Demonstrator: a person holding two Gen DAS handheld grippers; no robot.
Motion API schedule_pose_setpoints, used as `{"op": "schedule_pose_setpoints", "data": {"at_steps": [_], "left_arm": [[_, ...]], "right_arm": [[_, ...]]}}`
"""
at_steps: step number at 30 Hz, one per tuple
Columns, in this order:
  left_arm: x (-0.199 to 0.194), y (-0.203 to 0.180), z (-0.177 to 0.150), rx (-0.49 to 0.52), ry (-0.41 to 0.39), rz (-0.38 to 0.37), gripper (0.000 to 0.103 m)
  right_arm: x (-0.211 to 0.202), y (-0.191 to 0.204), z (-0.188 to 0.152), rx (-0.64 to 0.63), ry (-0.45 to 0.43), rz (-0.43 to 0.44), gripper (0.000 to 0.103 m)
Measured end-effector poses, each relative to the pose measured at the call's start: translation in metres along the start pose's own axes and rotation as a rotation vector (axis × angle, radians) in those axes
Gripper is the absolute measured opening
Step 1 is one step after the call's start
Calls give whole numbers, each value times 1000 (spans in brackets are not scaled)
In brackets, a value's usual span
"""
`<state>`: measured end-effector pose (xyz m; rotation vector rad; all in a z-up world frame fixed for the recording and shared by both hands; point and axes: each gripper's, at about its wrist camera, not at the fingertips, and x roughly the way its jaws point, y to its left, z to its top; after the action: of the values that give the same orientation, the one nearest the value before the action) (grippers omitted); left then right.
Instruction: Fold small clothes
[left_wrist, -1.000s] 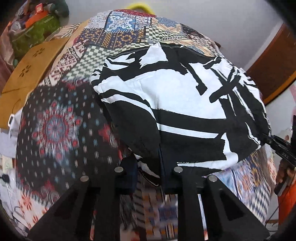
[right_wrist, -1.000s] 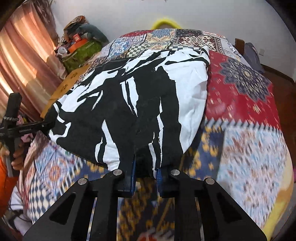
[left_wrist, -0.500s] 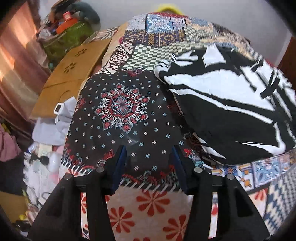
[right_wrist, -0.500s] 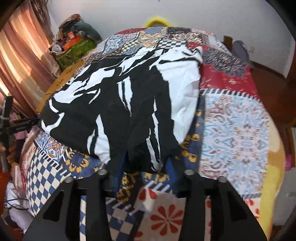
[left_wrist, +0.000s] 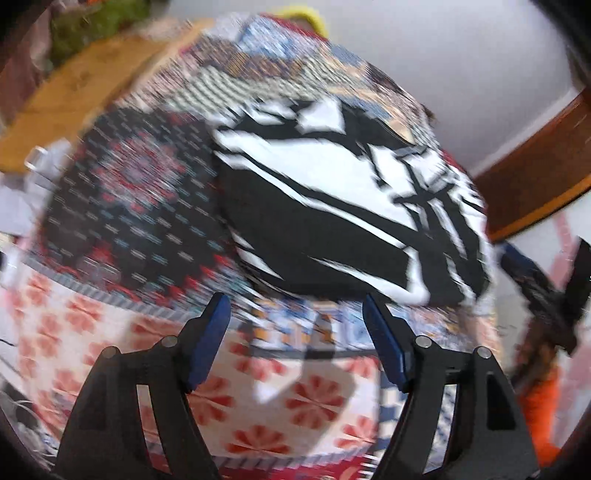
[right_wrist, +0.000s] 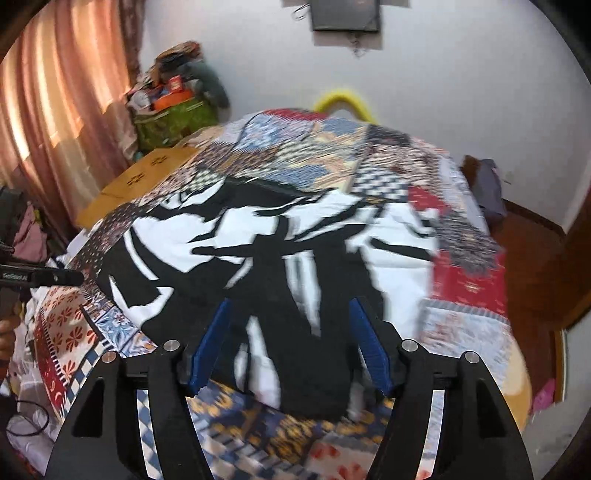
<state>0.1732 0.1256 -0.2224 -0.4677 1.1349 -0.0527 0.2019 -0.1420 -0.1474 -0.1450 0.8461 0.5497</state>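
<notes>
A black-and-white patterned garment (left_wrist: 343, 206) lies spread on a patchwork quilt (left_wrist: 122, 206); it also shows in the right wrist view (right_wrist: 280, 266). My left gripper (left_wrist: 295, 314) is open and empty, just short of the garment's near edge. My right gripper (right_wrist: 290, 321) is open, its blue-padded fingers either side of the garment's near hem, holding nothing. The right gripper appears at the right edge of the left wrist view (left_wrist: 546, 291), and the left gripper at the left edge of the right wrist view (right_wrist: 40, 277). Both views are motion-blurred.
The quilt (right_wrist: 469, 280) covers a bed. A tan cardboard sheet (right_wrist: 140, 181) and a green bag of clutter (right_wrist: 170, 118) sit beside it near pink curtains (right_wrist: 55, 122). A brown wooden door (left_wrist: 535, 173) is at right. A yellow object (right_wrist: 343, 99) is behind the bed.
Both grippers have let go of the garment and opened wide. The garment now lies flat on the quilt. Both grippers have pulled back from its edge.
</notes>
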Motion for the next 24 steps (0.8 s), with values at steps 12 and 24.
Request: {"op": "schedule_pose_setpoints", "data": {"at_steps": [12, 24], "left_arm": [[44, 2, 7, -168, 58, -204, 75], [83, -5, 66, -246, -1, -84, 64]], "right_arm": [[73, 37, -25, -48, 202, 61, 63], [71, 32, -28, -12, 217, 98, 64]]}}
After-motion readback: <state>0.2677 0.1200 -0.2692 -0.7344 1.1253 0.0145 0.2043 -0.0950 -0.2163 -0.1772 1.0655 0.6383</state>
